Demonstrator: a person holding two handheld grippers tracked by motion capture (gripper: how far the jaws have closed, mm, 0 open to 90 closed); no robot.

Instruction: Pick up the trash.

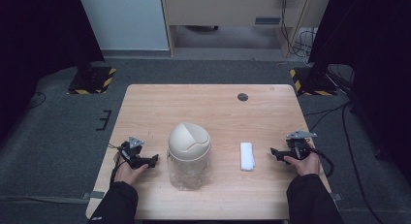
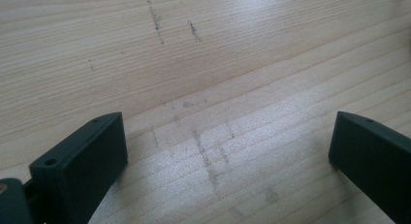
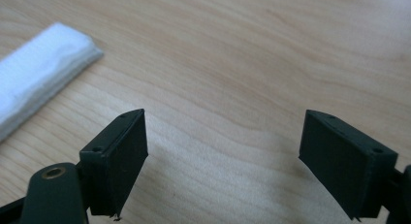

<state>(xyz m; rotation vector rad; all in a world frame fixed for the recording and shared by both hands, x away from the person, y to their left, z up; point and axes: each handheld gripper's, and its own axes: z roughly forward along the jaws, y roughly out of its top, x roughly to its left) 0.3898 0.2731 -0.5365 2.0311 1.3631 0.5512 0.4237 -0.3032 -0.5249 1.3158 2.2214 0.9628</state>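
Resting: left gripper (image 1: 154, 159) (agape) | right gripper (image 1: 274, 152) agape | bin (image 1: 189, 155) between

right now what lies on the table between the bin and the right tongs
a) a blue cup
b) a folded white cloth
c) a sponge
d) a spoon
b: in the high view a folded white cloth lies flat on the table, apart from both the bin on its left and the right tongs on its right, and its edge shows ahead of those open tongs in the right gripper view.
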